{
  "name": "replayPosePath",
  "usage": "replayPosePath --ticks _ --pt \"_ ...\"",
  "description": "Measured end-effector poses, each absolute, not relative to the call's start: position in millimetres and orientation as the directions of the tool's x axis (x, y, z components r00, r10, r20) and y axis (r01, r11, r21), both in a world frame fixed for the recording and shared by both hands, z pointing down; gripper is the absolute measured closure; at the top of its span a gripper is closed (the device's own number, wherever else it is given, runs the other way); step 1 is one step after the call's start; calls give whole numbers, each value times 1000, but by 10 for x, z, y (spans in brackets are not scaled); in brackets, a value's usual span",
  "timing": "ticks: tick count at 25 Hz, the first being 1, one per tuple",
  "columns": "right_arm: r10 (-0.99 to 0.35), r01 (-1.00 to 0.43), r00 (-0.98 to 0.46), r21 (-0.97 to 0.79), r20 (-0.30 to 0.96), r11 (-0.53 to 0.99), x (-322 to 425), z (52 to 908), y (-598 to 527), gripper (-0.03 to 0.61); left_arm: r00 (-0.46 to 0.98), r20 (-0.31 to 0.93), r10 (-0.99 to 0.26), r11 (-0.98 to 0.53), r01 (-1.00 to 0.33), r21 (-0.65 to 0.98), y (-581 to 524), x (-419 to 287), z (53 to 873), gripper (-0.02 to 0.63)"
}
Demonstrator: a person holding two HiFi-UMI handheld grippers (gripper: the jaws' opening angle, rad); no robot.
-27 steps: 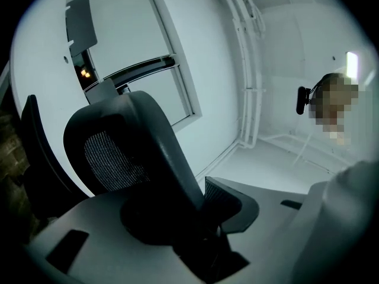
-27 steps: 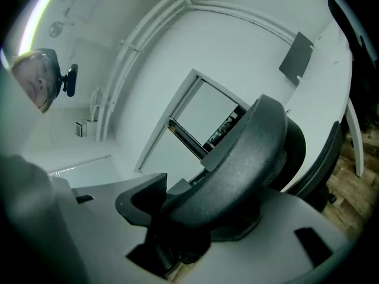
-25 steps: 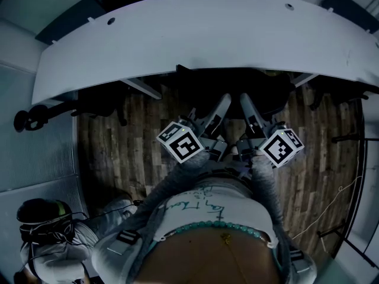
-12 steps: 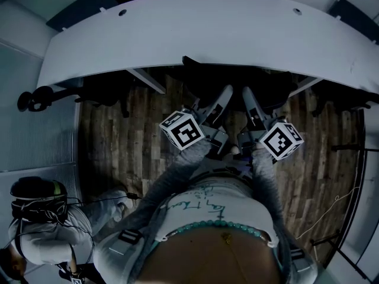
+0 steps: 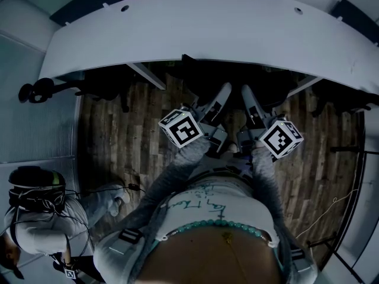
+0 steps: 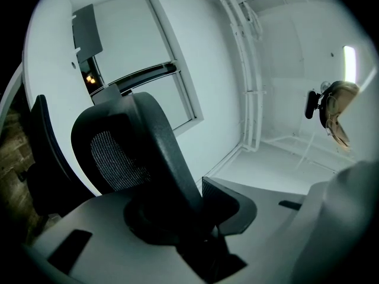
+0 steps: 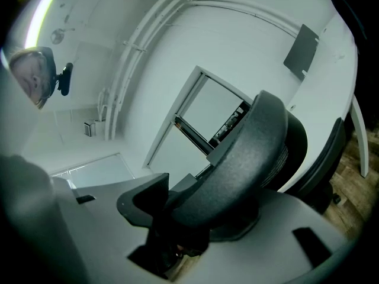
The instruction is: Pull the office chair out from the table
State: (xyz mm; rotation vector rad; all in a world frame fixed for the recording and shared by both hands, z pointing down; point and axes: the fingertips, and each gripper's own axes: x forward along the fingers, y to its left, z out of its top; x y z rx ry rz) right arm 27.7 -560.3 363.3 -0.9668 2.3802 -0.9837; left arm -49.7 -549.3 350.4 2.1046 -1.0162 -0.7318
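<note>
Head view: office chair [image 5: 237,78] sits tucked under the near edge of the white curved table [image 5: 207,34]. Left gripper [image 5: 223,94] and right gripper [image 5: 246,96] reach in side by side onto the top of the chair back. Wood floor [image 5: 118,141] below. A person [image 5: 41,218] is low at the left, well apart.

Left gripper view: left gripper [image 6: 198,218] jaws have just been closing and now stand half-wide, clamped on the dark rim of the office chair [image 6: 136,158] back. The table [image 6: 50,87] is behind it.

Right gripper view: right gripper [image 7: 177,218] jaws have just been closing too. They stand wider and grip the same rim of the office chair [image 7: 260,152]. The table [image 7: 337,70] is beyond.
</note>
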Motion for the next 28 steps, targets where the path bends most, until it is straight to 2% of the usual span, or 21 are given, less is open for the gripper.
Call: replayPosePath --ticks 18,28 --pt "-680 -419 -729 -739 -73 528 278 3720 -5546 372 476 -192 -858 -425 -448 786 -5404 -495 3615 482" --pt "-663 -407 -741 -717 -102 566 415 3657 -5074 373 475 -220 -852 -450 -449 772 -4926 -345 3563 482"
